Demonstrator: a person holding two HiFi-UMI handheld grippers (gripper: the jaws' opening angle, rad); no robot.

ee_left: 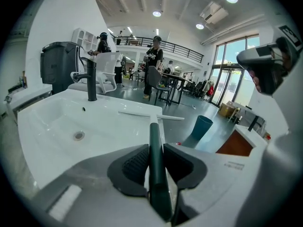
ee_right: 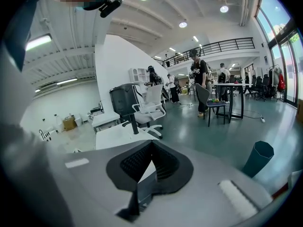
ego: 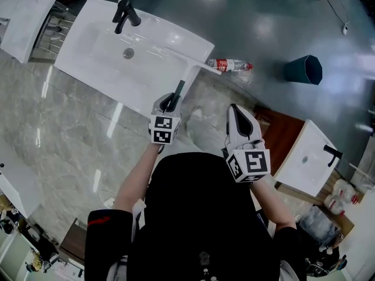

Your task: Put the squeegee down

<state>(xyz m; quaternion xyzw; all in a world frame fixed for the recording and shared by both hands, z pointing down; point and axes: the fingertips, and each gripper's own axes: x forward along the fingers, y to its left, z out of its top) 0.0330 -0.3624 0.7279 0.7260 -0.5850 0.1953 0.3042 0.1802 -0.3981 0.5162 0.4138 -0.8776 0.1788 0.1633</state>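
Both forearms (ego: 136,177) reach forward out of black sleeves (ego: 105,233), bare from the elbow down, side by side and apart. The left tongs (ego: 170,102) point forward and down, their dark pads (ee_left: 135,164) pressed on either side of the squeegee (ego: 179,89) handle, which runs straight out between them. The right tongs (ego: 236,111) are held just beside them, a little nearer the body, the pads meeting at the tips with nothing between. Each marker cube (ego: 164,129) faces up.
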